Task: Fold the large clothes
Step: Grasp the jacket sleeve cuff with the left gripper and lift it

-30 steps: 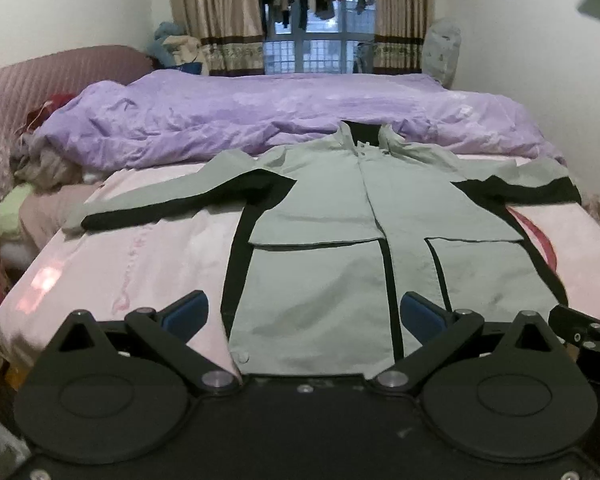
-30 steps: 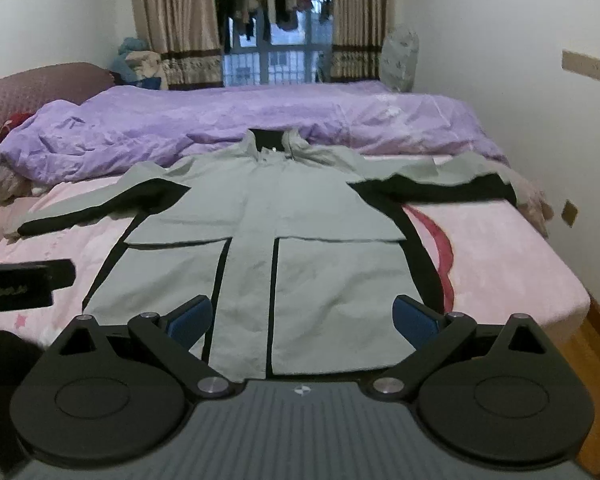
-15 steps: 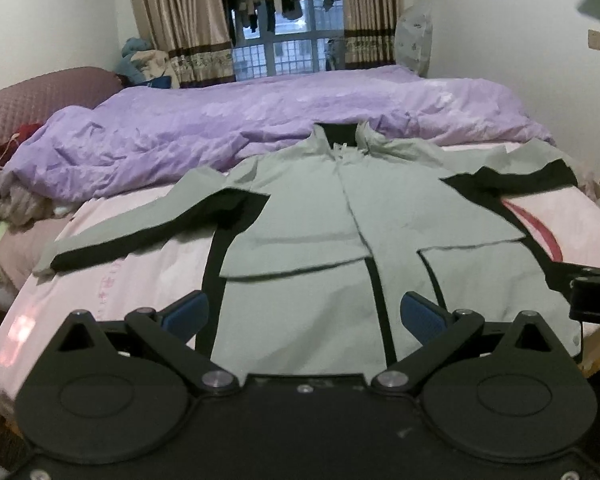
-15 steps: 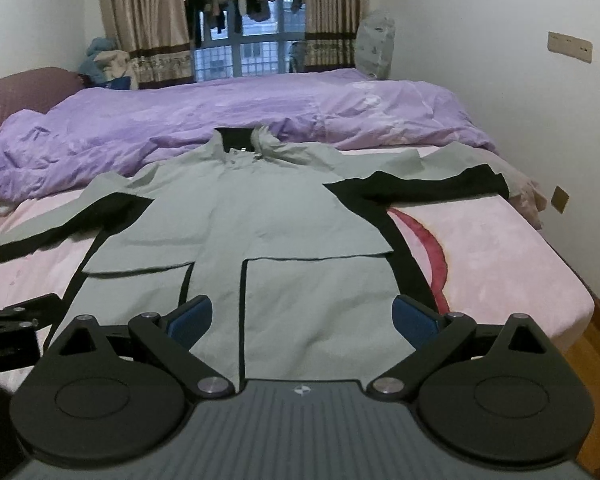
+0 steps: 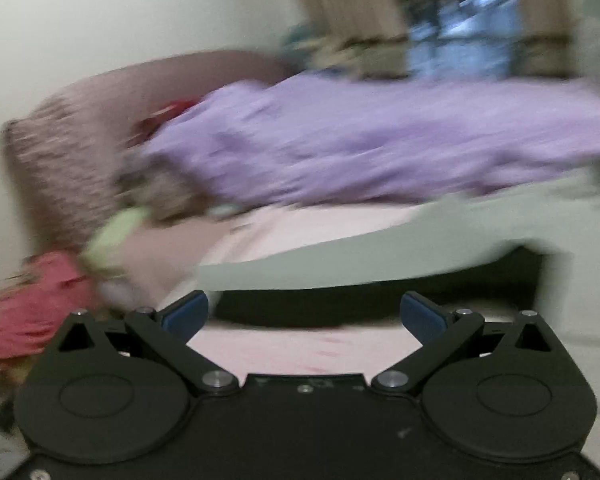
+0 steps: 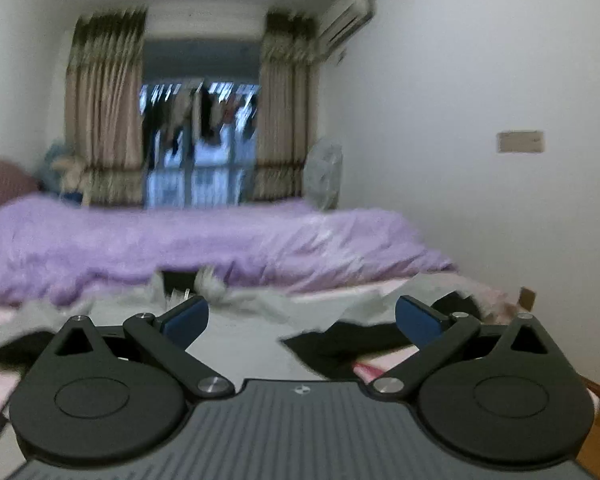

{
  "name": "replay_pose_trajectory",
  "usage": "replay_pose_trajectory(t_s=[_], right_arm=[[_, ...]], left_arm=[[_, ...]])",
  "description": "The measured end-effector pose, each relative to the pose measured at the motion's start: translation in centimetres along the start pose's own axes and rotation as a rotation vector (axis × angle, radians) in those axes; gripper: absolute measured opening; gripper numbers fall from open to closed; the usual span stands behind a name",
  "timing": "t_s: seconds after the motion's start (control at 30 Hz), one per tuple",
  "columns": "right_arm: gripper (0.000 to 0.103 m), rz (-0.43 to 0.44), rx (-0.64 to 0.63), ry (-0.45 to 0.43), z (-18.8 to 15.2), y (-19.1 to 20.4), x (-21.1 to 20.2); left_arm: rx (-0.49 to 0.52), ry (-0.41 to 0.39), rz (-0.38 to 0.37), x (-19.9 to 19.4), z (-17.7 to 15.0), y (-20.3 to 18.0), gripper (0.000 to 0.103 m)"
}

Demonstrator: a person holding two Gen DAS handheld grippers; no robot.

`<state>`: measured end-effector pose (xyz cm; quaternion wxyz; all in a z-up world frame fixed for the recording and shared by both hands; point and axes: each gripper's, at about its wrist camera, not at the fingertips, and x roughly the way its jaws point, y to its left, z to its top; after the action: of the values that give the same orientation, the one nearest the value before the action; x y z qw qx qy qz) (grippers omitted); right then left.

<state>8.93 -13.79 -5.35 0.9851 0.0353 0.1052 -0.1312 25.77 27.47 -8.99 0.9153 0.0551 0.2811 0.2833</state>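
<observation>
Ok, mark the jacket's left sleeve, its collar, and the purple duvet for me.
jacket sleeve [image 5: 380, 256], left wrist view, on the grey upper band of the sleeve.
jacket collar [image 6: 210, 286], right wrist view, on the right collar flap.
purple duvet [image 6: 220, 240], right wrist view, mid-surface.

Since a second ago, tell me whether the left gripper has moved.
Yes. The left gripper has swung left: the jacket's sleeve now lies ahead of it, not the body, and the headboard has shifted toward centre.

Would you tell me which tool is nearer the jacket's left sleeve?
Left. The left tool hovers open right over that sleeve; the right tool, also open, faces the collar.
</observation>
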Motion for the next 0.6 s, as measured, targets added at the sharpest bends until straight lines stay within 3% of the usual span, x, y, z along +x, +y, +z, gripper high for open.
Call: replay_pose_trajectory(t_s=[0.07, 0.17, 0.23, 0.33, 0.53, 0.6], right_arm=[[0.103, 0.020, -0.030, 0.073, -0.5, 1.1, 3.1], [0.103, 0.003, -0.064, 0.065, -1.1, 2.0, 4.7], [0.103, 0.001, -0.081, 0.076, -1.8, 2.5, 5.7], [0.103, 0.009, -0.099, 0.116, -2.5, 3.1, 6.8], [0.103, 0.041, -0.092, 0.157, -3.5, 3.6, 8.4], [0.103, 0.040, -0.090, 0.173, -3.5, 3.6, 8.7]], left_arm=[[-0.050, 0.091, 0.031, 6.9, 0.5, 2.5, 0.103], [-0.238, 0.211, -0.064, 14.8, 0.4, 7.7, 0.103], [-0.305, 0.261, -0.010, 19.0, 0.2, 10.7, 0.103], [-0.303, 0.282, 0.074, 23.0, 0.0, 11.9, 0.103], [-0.397, 0.269, 0.040, 25.9, -0.9, 13.7, 0.103], [-0.387, 0.266, 0.038, 26.4, -1.0, 13.4, 0.103]])
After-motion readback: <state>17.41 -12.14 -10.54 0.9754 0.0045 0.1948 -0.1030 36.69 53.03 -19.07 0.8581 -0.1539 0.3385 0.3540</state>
